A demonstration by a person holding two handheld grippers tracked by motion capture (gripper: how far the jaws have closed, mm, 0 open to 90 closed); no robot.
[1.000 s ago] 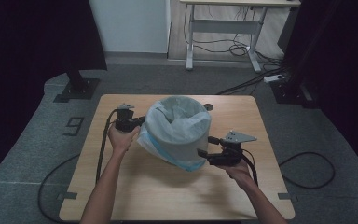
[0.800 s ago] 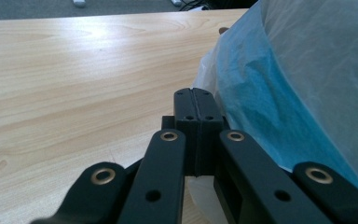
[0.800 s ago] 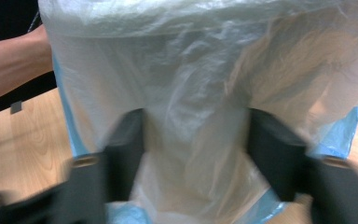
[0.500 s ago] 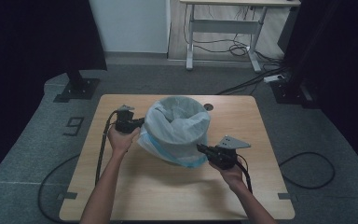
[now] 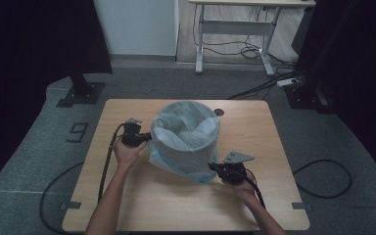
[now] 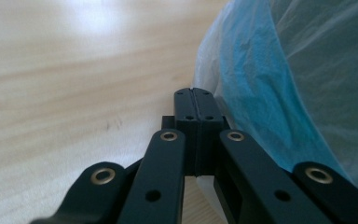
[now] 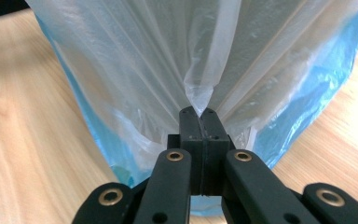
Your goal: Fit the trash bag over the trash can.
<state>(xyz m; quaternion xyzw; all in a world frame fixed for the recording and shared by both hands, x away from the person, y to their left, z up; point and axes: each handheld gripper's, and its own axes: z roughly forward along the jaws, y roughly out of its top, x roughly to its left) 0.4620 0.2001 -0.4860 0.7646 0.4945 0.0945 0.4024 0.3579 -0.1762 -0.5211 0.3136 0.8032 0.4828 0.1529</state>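
High view: the right gripper (image 5: 214, 168) now sits lower and nearer the table edge than a second ago, its jaws having just closed on the skirt of the plastic liner (image 5: 176, 159) that hangs over the bin (image 5: 186, 129). The left gripper (image 5: 147, 138) holds at the bin's opposite side, also slightly lower. I judge both are pulling the liner down over the rim, nearly done. A "9" (image 5: 78, 132) is marked on the floor beyond the left gripper.

Left gripper view: the jaws meet; whether film is pinched, I cannot tell. The blue bin wall (image 6: 261, 93) lies just to their right.

Right gripper view: the jaws pinch a tuft of liner (image 7: 199, 100) directly ahead. No brand readable.
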